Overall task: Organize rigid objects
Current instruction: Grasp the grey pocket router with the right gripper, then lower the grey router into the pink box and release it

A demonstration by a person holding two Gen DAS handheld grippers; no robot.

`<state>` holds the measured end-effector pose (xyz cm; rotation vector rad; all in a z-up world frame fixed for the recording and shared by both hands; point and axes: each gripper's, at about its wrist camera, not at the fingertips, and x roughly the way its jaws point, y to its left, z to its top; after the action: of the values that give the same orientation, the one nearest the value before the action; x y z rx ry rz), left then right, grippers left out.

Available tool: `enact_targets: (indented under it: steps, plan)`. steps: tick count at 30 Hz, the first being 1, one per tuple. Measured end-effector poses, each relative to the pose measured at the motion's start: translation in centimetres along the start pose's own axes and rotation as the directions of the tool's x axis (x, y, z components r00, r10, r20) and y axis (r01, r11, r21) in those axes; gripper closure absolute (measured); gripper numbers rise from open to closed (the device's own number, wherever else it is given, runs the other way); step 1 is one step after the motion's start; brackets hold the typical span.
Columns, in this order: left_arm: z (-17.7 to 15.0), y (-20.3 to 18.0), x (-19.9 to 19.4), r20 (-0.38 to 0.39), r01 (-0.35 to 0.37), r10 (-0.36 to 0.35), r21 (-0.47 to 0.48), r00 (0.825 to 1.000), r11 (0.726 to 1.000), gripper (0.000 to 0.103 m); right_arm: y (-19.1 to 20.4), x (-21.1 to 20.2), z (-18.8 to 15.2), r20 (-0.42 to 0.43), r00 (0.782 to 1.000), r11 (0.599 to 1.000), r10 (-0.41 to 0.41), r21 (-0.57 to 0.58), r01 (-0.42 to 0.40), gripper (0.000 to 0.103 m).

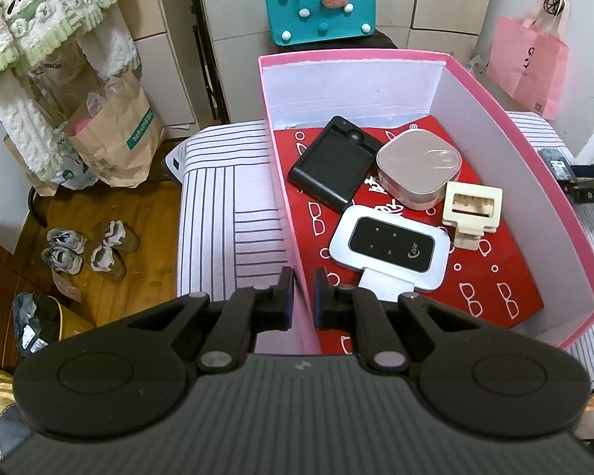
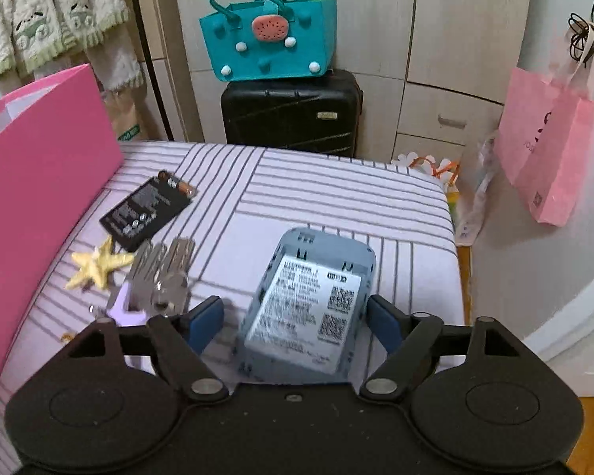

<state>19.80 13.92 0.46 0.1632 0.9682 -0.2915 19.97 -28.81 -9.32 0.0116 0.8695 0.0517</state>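
Right wrist view: right tongs (image 2: 295, 316) spread wide around grey label-faced plastic router (image 2: 309, 308) on striped bed — not yet gripping; centre, close squarely. Left tongs (image 1: 303, 297) clamp pink cardboard box (image 1: 289, 213) wall.

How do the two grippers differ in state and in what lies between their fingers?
The left gripper is nearly closed, its fingers straddling the pink box's side wall; the right gripper is spread wide. The left is over the box edge; the right is over the striped bed, with the grey router between its fingers, apparently untouched. Both have blue pads.
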Motion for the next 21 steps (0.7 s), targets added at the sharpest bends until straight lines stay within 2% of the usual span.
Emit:
enact_targets:
  steps: [2,5,8,13,15,17,21]
  plan:
    - [0.0,0.0,0.0,-0.002,0.002,-0.002,-0.002,1.0,1.0,0.094,-0.3,-0.5,0.2,0.018,1.0,1.0,0.007,0.002,-0.007,0.038]
    - [-0.1,0.0,-0.1,-0.001,-0.002,0.002,0.0,1.0,1.0,0.094,-0.7,-1.1,0.2,0.019,1.0,0.999,0.01,0.045,-0.011,0.038]
    - [-0.1,0.0,-0.1,0.001,-0.003,0.003,-0.002,1.0,1.0,0.094,0.0,-2.1,0.3,0.046,0.999,1.0,0.001,0.015,-0.001,0.038]
    - [-0.1,0.1,-0.1,0.001,0.0,0.0,-0.002,1.0,1.0,0.094,2.2,-5.7,1.7,0.116,0.989,0.995,0.093,-0.027,-0.091,0.038]
    - [-0.1,0.1,-0.1,0.002,0.004,-0.004,-0.003,1.0,1.0,0.094,3.8,-7.6,2.6,0.146,0.974,0.984,0.174,-0.065,-0.167,0.038]
    - [-0.1,0.1,-0.1,0.004,0.006,-0.006,-0.003,1.0,1.0,0.094,5.6,-9.4,3.5,0.163,0.949,0.961,0.27,-0.109,-0.254,0.038]
    - [-0.1,0.2,-0.1,0.006,0.013,-0.013,-0.002,1.0,1.0,0.094,10.3,-11.9,5.3,0.12,0.878,0.87,0.464,-0.249,-0.426,0.038]
